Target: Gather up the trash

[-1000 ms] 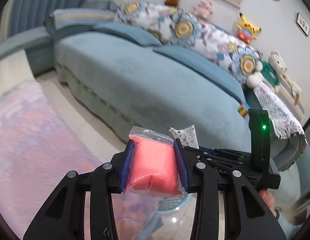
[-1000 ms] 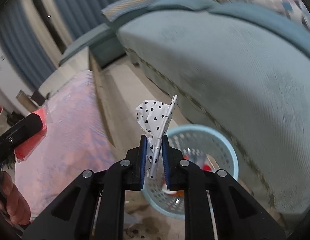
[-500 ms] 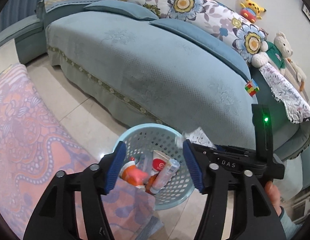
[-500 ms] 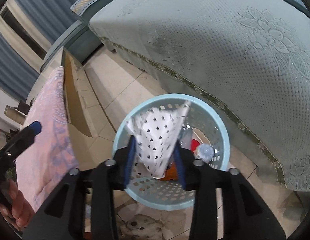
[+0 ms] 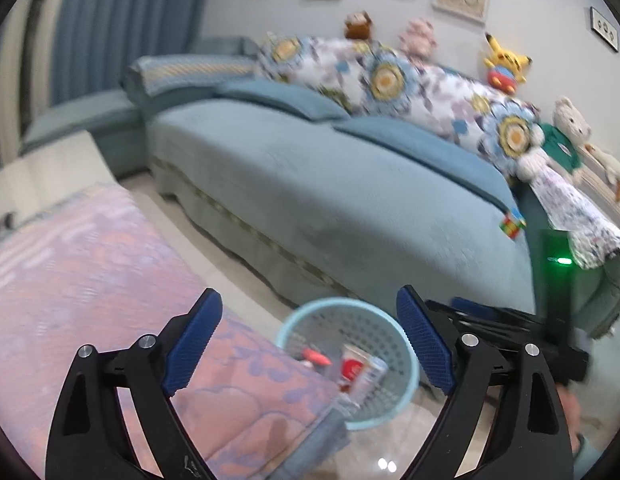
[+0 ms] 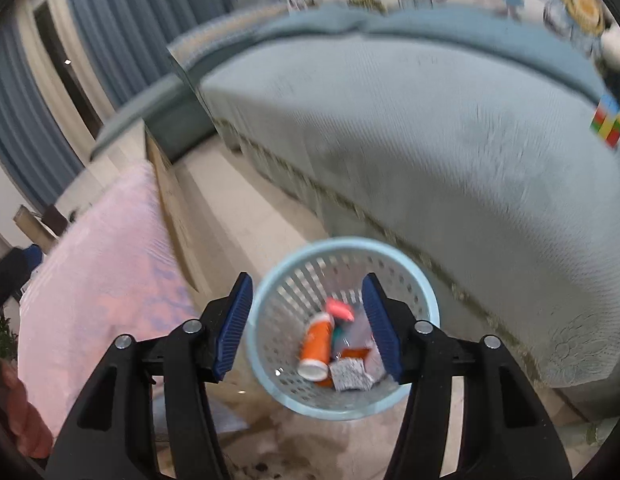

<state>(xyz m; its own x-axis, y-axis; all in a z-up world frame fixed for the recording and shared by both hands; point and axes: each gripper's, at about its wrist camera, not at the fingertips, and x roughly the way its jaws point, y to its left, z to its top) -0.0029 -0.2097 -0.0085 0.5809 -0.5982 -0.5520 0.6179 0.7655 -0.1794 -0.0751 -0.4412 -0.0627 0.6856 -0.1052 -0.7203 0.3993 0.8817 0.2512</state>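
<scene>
Left wrist view: left gripper [image 5: 310,342] gaping wide, gripping nothing, hanging above the pale blue perforated plastic basket [image 5: 407,390] standing on the tiled floor beside the pink patterned cloth [image 5: 90,280]; teal sofa [image 5: 349,208] rising behind, yellow plush toy [image 5: 503,65] perching on its back; tube labels inside too blurred for reading

Right wrist view: right gripper [image 6: 310,326] likewise spreading wide and empty, framing the basket [image 6: 389,398] holding an orange bottle [image 6: 317,346], a pink packet [image 6: 339,309] and a heart-dotted white wrapper [image 6: 351,376]; multicoloured puzzle cube [image 6: 607,125] lying on the sofa
</scene>
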